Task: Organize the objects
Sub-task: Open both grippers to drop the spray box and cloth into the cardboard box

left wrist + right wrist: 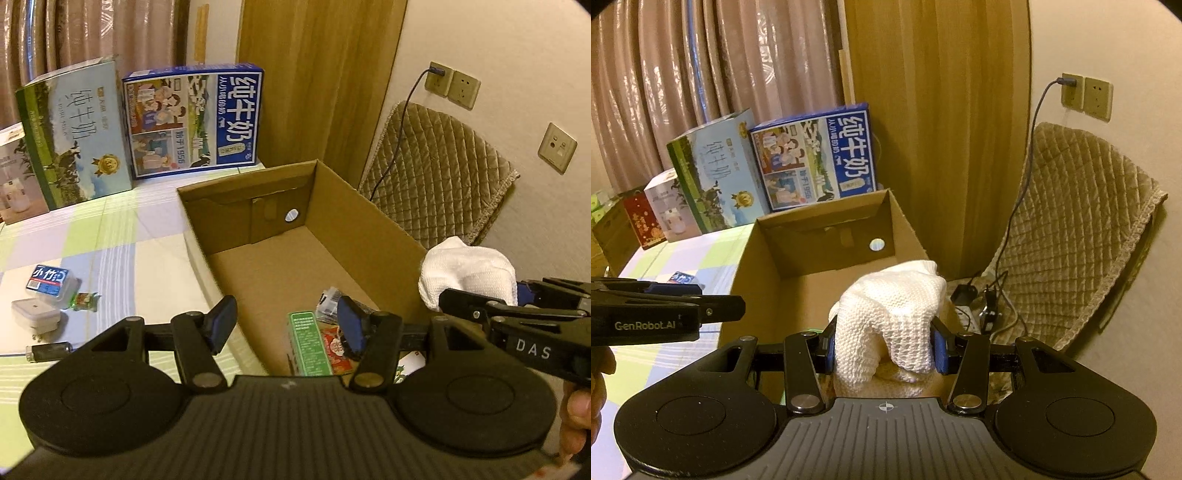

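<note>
While my right gripper [882, 349] reading "DAS" clamps the white cloth [897, 310] above the cardboard box [369, 229] rim, left fingers [221, 321] sit apart, empty.

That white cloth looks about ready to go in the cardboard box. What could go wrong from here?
1. The right gripper pinches only part of the white cloth, which hangs over the box near its right wall. Let go there, it might drape over the edge or fall outside, toward the cables on the chair.
2. The left gripper, open and empty, hangs over the box too. The two grippers are close and might bump.
</note>
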`<state>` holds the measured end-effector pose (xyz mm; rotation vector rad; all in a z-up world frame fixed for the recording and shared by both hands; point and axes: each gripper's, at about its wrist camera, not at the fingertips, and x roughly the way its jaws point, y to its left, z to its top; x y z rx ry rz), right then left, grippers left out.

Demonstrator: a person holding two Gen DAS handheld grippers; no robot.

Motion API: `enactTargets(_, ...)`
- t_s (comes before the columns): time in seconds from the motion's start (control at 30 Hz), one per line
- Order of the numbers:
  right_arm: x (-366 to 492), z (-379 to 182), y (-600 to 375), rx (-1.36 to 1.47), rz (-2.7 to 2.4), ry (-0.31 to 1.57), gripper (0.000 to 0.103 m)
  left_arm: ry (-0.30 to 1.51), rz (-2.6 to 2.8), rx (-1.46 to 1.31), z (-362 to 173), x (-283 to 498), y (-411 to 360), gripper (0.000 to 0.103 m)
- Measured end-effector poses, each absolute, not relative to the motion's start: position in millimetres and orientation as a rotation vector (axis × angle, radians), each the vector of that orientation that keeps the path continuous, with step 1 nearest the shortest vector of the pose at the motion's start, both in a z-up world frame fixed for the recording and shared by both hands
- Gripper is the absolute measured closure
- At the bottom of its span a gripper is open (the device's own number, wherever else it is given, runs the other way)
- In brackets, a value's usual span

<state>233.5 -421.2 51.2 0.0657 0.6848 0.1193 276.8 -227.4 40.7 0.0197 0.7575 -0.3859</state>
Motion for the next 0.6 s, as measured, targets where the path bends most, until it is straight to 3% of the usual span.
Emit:
enactTargets(0.17,240,54,-412,0.094,0.173,0.672,0.055,0.752,-0.36,0.005,45,273,-212,0.043)
enactTargets(0.23,242,55,-412,0.125,0.2,0.64,0.029,0.751,-0.349,-0.002,46,271,-206,0.042)
enactTargets(0.27,241,56,-413,0.137,0.193,0.628,0.026,0.75,-0.343,-0.003,46,270,-203,0.042)
enactTargets(0.33,239,58,-414,0.154,0.175,0.625,0.025,0.745,-0.331,-0.007,48,266,-196,0.036)
enactTargets(0.6,203,62,-411,0.177,0.149,0.663,0.023,0.743,-0.281,-0.046,54,238,-156,0.028)
